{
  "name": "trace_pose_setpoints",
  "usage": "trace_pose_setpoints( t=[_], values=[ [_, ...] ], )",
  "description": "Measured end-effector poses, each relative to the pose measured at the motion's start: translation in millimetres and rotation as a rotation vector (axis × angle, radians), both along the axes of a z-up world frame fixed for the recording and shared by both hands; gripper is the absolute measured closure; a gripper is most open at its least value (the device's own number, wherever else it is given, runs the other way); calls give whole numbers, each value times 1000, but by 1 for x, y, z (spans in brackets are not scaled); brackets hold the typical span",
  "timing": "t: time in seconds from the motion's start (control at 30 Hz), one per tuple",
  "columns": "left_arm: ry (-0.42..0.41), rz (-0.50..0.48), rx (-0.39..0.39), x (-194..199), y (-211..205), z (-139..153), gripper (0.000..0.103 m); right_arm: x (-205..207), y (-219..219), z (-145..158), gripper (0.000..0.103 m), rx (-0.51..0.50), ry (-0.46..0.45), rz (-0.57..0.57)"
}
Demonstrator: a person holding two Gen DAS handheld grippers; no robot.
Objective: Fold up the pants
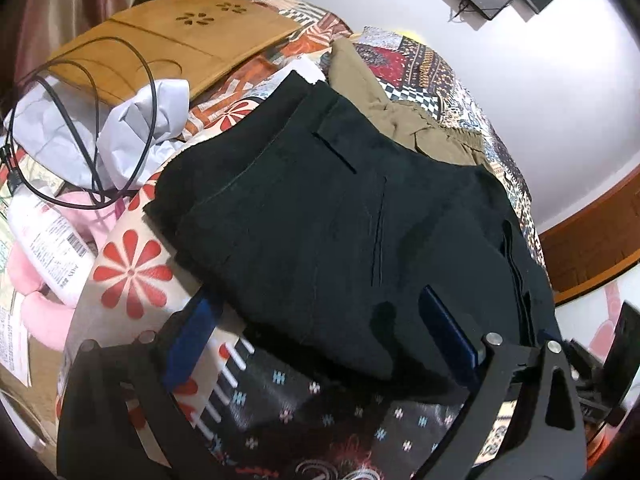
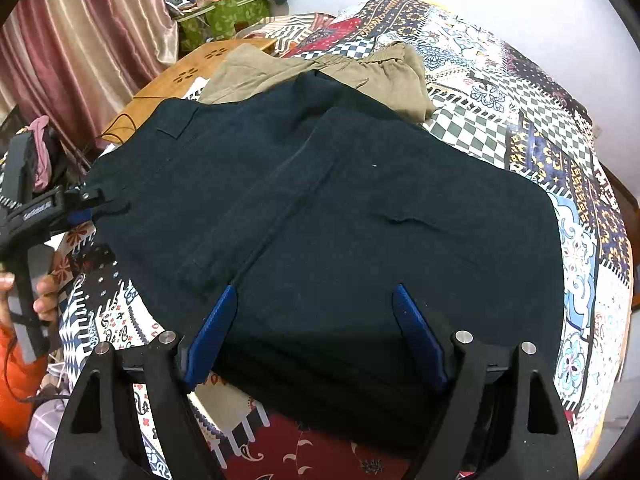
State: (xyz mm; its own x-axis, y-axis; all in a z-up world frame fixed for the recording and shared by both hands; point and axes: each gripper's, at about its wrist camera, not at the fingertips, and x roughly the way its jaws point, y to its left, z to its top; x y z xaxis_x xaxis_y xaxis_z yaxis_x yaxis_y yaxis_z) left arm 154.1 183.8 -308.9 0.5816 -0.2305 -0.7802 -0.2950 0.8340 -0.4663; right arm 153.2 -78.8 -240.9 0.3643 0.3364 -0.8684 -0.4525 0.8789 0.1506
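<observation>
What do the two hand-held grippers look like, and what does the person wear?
Both the left gripper and the right gripper have black triangular linkage arms with silver pivot bolts and ridged blue fingers. The left handle is black and grey. Orange clothing shows beside the hand.

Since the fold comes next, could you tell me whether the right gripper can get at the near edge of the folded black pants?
Probably yes: the right gripper stands open over the near edge of the folded black pants, with nothing between.

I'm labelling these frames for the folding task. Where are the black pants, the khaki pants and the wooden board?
black pants (image 2: 360, 216): right wrist view, middle of the folded top layer.
khaki pants (image 2: 360, 68): right wrist view, near the gathered waistband.
wooden board (image 1: 180, 36): left wrist view, surface beside flower-shaped cutouts.
</observation>
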Motion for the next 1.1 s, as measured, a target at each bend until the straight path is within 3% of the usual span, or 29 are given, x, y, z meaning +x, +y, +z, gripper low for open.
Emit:
trace_pose_setpoints(
  t=[0.07,0.17,0.23,0.33,0.53,0.93,1.1],
  values=[
    [9,22,-38,6,7,0,9,1,-1,0,24,7,2,0],
    [24,56,-69,12,20,-3,34,1,-2,-1,24,15,5,0],
    [50,85,-64,14,27,-8,70,2,-2,-1,24,19,8,0],
    [40,86,-83,13,30,-10,73,2,-3,-1,24,28,9,0],
    [7,42,165,10,1,12,77,3,-6,0,24,51,12,-4],
    [-178,-32,348,-4,-37,99,85,-4,-49,25,26,176,-5,-111],
    [-204,-73,402,-1,-61,112,89,-15,-92,39,26,188,-59,-204]
  ],
)
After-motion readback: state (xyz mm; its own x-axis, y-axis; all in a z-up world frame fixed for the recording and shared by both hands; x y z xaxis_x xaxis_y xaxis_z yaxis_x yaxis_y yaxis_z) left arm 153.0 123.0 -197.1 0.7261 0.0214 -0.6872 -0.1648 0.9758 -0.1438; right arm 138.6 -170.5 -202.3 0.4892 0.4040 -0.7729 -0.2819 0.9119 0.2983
